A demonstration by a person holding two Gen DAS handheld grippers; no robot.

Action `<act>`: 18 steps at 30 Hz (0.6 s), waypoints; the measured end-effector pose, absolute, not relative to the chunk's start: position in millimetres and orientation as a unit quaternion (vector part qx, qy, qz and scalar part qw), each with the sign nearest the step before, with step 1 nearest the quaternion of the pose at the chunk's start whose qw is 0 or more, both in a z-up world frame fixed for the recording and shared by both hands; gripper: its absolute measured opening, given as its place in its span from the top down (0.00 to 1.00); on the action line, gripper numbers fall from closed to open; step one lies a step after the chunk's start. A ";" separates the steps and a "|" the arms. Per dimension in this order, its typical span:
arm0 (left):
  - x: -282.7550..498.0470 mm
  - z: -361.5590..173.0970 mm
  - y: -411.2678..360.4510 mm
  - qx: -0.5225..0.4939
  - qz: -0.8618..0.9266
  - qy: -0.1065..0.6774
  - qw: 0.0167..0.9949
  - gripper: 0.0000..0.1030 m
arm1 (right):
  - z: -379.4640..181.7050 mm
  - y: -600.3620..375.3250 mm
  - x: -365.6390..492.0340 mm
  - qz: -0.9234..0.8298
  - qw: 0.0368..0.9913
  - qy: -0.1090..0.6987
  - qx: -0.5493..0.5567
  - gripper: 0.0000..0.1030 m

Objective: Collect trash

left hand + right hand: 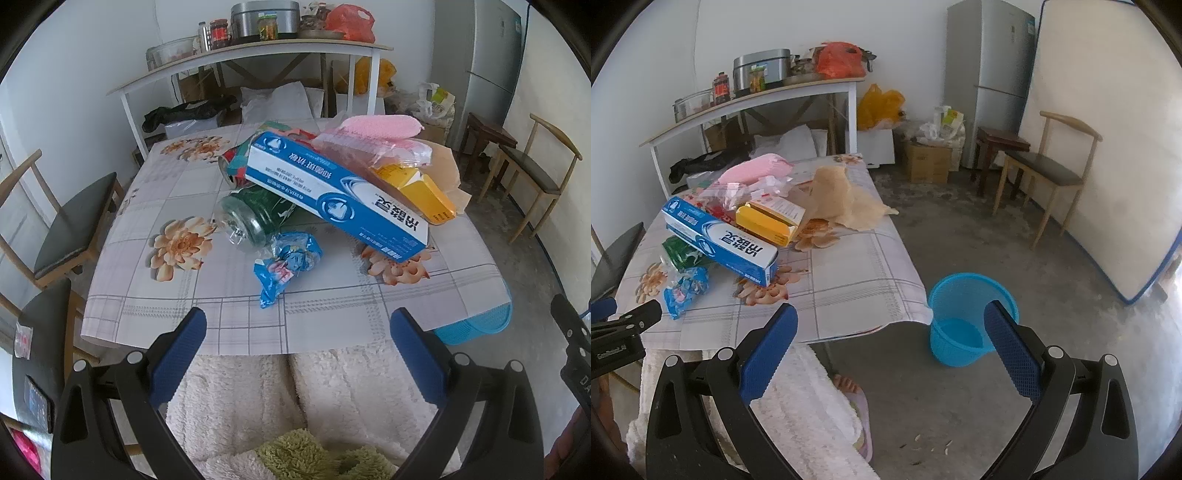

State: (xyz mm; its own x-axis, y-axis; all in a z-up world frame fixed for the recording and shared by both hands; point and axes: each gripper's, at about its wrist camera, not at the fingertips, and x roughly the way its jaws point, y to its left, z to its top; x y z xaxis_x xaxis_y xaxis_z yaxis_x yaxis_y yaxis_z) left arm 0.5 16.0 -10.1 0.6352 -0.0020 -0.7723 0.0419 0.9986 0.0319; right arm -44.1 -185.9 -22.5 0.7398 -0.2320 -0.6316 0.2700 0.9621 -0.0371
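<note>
Left wrist view has the whole trash pile straight ahead of the left gripper [295, 332], which is spread wide open with nothing between its blue pads. Closest piece is the crumpled blue wrapper [284, 266], just past the tips and dead centre, lying roughly lengthwise away from the tongs. Behind it sits a crushed green can [255, 218] on its side with the mouth facing the camera, and over that a long blue toothpaste box [332, 192], whose long axis runs diagonally from far-left to near-right. A yellow box [421, 192] and some pink packaging [380, 129] are further back to the right.

The right gripper [890, 328] is open too, holding nothing, but it's aimed off the table's right edge with the pile up and to its left. The blue basket [971, 317] stands on the floor right in front of it, partly behind its right finger, looks empty.

So I'd guess the left tongs are better lined up for the wrapper, while the right ones are nearer the bin.

Surface is a table [184, 295] with a floral plaid cloth, slick looking. Room is bare concrete floor with chairs, a shelf and a fridge [990, 74] at the back
</note>
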 end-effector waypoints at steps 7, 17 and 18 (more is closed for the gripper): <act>8.7 -18.3 26.6 0.023 -0.005 0.432 0.902 0.05 | -22.2 -185.0 -37.8 -0.119 0.934 0.335 0.031 0.07; 20.5 -20.7 54.6 0.021 0.007 0.419 0.908 0.05 | -20.0 -175.8 -12.3 -0.068 0.937 0.335 0.072 0.07; 23.0 -20.7 59.6 0.018 0.007 0.417 0.909 0.05 | -17.2 -176.4 -9.4 -0.061 0.938 0.332 0.083 0.07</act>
